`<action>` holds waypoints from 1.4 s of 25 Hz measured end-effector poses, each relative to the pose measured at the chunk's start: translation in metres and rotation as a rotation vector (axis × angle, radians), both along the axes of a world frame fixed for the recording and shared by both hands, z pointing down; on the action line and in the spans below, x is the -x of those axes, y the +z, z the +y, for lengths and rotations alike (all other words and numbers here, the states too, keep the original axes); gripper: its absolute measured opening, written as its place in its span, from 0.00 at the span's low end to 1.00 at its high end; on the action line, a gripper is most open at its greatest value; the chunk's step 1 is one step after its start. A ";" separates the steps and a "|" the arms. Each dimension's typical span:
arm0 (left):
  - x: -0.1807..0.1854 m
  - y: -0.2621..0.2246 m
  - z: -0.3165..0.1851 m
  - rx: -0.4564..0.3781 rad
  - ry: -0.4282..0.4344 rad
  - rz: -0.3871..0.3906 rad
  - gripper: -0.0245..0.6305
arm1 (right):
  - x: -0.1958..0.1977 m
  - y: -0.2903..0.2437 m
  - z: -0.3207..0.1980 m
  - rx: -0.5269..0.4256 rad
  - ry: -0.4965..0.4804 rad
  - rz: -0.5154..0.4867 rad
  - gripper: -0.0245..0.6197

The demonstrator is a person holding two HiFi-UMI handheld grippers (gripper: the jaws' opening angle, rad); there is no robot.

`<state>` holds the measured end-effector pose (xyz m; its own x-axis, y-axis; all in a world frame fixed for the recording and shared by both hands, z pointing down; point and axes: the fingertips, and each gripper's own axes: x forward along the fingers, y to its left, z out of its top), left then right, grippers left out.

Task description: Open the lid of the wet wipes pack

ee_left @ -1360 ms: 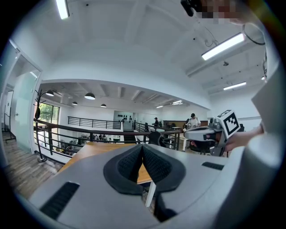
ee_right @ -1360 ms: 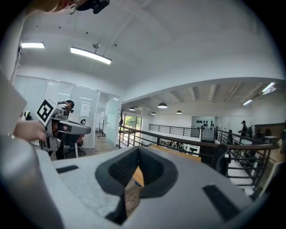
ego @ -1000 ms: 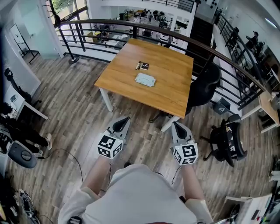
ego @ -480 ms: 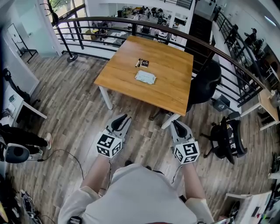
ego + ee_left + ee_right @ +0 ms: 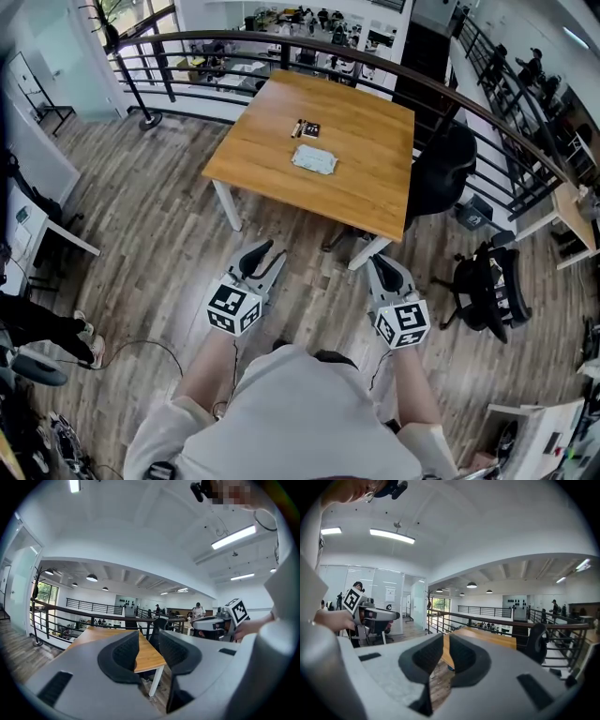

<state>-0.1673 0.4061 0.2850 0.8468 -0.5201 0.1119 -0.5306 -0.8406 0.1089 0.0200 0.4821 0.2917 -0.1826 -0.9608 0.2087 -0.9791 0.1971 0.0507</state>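
Note:
The wet wipes pack (image 5: pixel 312 159), pale blue-green and flat, lies near the middle of the wooden table (image 5: pixel 361 197), far ahead of both grippers. My left gripper (image 5: pixel 263 260) hangs over the floor short of the table. Its jaws have just been opening and stand apart with nothing between them. My right gripper (image 5: pixel 382 266) is level with it. In the right gripper view its jaws leave only a narrow slit, through which the table (image 5: pixel 487 637) shows. The pack's lid cannot be made out from here.
A small dark object (image 5: pixel 306 129) lies on the table behind the pack. A black office chair (image 5: pixel 439 183) stands at the table's right side and another (image 5: pixel 487 291) to my right. A curved railing (image 5: pixel 281 52) runs behind the table. Wood floor lies between me and the table.
The left gripper's jaws have spread from shut to clearly apart. Both grippers sit slightly lower in the head view. The right gripper looks the same.

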 end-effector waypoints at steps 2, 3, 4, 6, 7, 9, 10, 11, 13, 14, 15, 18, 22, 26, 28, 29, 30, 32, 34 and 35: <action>0.003 0.002 -0.002 0.001 0.009 -0.004 0.23 | 0.003 0.001 -0.001 -0.001 0.009 -0.001 0.08; 0.005 0.003 -0.003 0.002 0.013 -0.006 0.23 | 0.005 0.001 -0.002 0.000 0.013 -0.002 0.08; 0.007 0.004 -0.004 0.002 0.015 -0.008 0.23 | 0.007 0.001 -0.002 0.000 0.016 -0.002 0.08; 0.010 0.006 -0.006 0.005 0.017 -0.009 0.23 | 0.009 0.003 -0.003 0.003 0.021 -0.003 0.08; 0.010 0.007 -0.008 0.006 0.017 -0.008 0.23 | 0.009 0.004 -0.003 0.005 0.023 -0.002 0.08; 0.008 0.008 -0.012 0.011 0.017 -0.006 0.23 | 0.008 0.006 -0.006 0.011 0.025 -0.004 0.08; 0.007 0.010 -0.014 0.014 0.019 -0.006 0.23 | 0.006 0.007 -0.009 0.014 0.026 -0.007 0.08; 0.005 0.011 -0.017 0.017 0.020 -0.008 0.23 | 0.005 0.009 -0.012 0.017 0.026 -0.011 0.08; 0.003 0.013 -0.023 0.021 0.023 -0.014 0.23 | 0.004 0.011 -0.020 0.021 0.023 -0.015 0.08; 0.001 0.014 -0.027 0.022 0.024 -0.016 0.23 | 0.003 0.012 -0.024 0.023 0.021 -0.015 0.08; -0.001 0.014 -0.031 0.022 0.025 -0.017 0.23 | 0.001 0.013 -0.030 0.024 0.018 -0.015 0.08; -0.007 0.016 -0.048 0.021 0.018 -0.022 0.23 | -0.005 0.016 -0.050 0.025 0.007 -0.017 0.08; -0.021 0.019 -0.074 0.027 -0.002 -0.030 0.23 | -0.020 0.020 -0.080 0.033 -0.022 -0.021 0.08; -0.039 0.018 -0.101 0.027 -0.023 -0.033 0.23 | -0.038 0.022 -0.113 0.037 -0.047 -0.027 0.09; -0.051 0.019 -0.112 0.026 -0.031 -0.034 0.23 | -0.049 0.025 -0.127 0.039 -0.061 -0.030 0.09; -0.057 0.019 -0.118 0.026 -0.034 -0.036 0.23 | -0.055 0.026 -0.135 0.040 -0.068 -0.030 0.09; -0.063 0.019 -0.124 0.025 -0.038 -0.038 0.23 | -0.061 0.026 -0.142 0.039 -0.076 -0.030 0.09; -0.075 0.019 -0.136 0.023 -0.049 -0.040 0.23 | -0.073 0.026 -0.157 0.039 -0.091 -0.031 0.09; -0.086 0.018 -0.147 0.022 -0.062 -0.039 0.23 | -0.084 0.026 -0.170 0.040 -0.105 -0.032 0.10; -0.091 0.019 -0.152 0.021 -0.069 -0.039 0.23 | -0.089 0.027 -0.175 0.042 -0.113 -0.032 0.10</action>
<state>-0.0767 0.2545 0.3036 0.8040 -0.5738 0.1558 -0.5910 -0.7998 0.1045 0.1094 0.3066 0.3184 -0.2967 -0.9243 0.2403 -0.9514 0.3078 0.0093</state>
